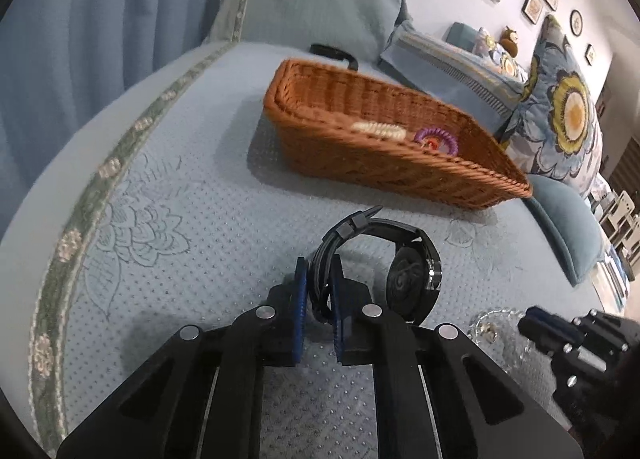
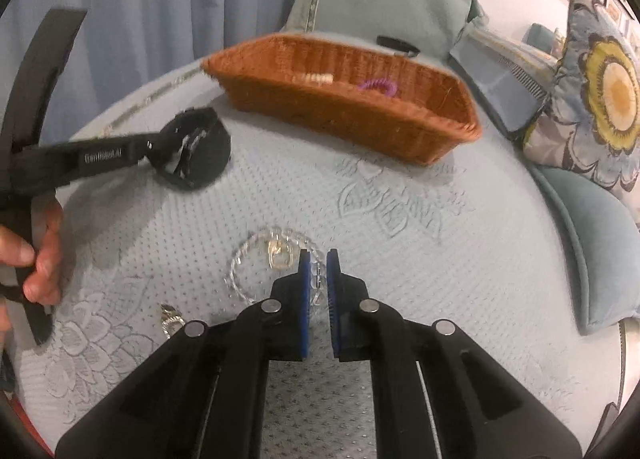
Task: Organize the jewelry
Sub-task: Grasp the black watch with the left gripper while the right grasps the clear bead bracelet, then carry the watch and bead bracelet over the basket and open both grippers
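In the left wrist view my left gripper (image 1: 319, 263) is shut on the strap of a black watch (image 1: 416, 275), which stands on edge on the pale blue quilt. Beyond it sits a brown wicker basket (image 1: 380, 167) holding a cream coil band (image 1: 378, 129) and a purple coil band (image 1: 436, 137). In the right wrist view my right gripper (image 2: 318, 255) is shut on the near side of a clear bead bracelet (image 2: 240, 259) lying on the quilt. The watch (image 2: 208, 155) shows at the left there, and the basket (image 2: 340, 115) lies further back.
A small silver piece (image 2: 172, 317) lies left of my right gripper. A person's hand (image 2: 40, 259) is at the left edge. A floral cushion (image 1: 568, 111) and a teal cushion (image 1: 568, 235) lie right of the basket. A black object (image 1: 332, 53) rests behind it.
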